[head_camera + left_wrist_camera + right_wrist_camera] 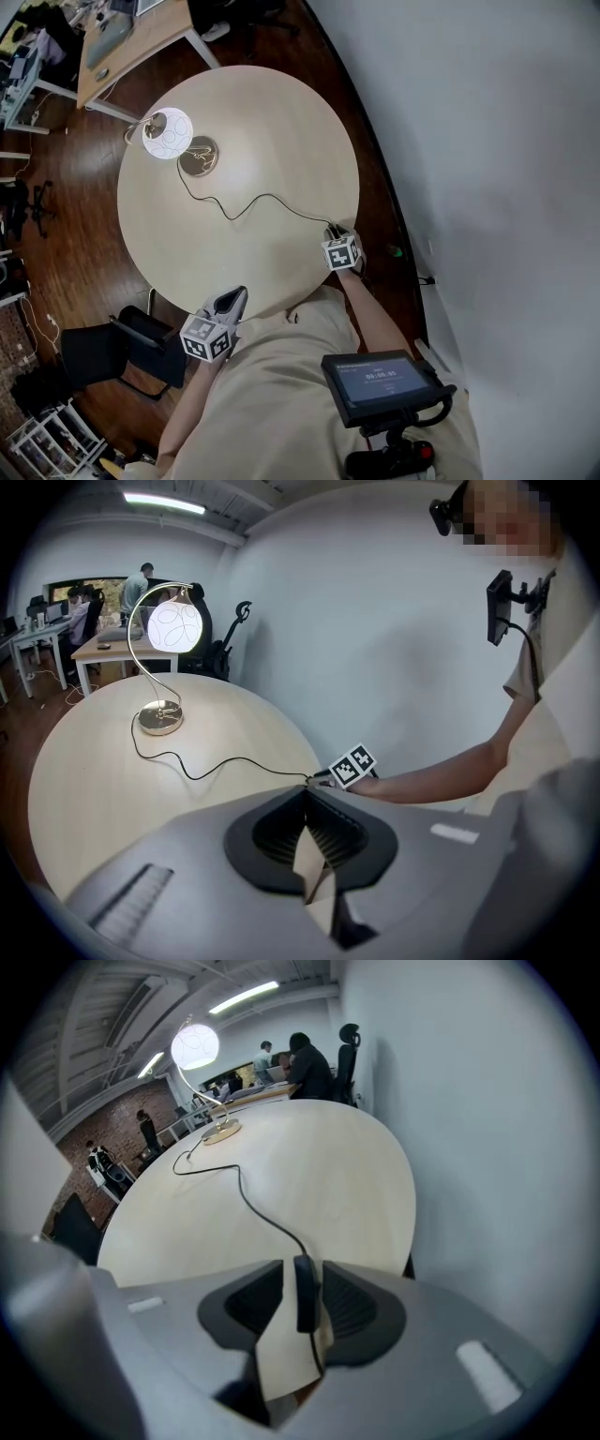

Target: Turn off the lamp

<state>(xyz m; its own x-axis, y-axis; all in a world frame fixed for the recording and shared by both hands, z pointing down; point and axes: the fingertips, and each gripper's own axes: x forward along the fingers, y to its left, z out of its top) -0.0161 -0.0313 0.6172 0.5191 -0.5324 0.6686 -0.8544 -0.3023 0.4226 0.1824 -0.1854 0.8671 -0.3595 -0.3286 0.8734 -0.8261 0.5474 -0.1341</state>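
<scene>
The lamp's round white shade (167,135) glows over its brass base (198,156) at the far left of the round table (281,112). A thin black cord (253,202) runs from the base to my right gripper (331,229) at the table's near right edge. In the right gripper view the cord's black switch (305,1293) stands between the jaws of the right gripper (305,1279), which are shut on it; the lit shade (195,1045) shows far off. My left gripper (305,794) is shut and holds nothing, hovering at the near edge (240,292).
A grey wall (487,141) runs close along the table's right side. A black chair (122,347) stands at the near left, and a wooden desk (131,37) lies beyond the table. A screen device (380,380) hangs at my chest. People (141,578) sit at far desks.
</scene>
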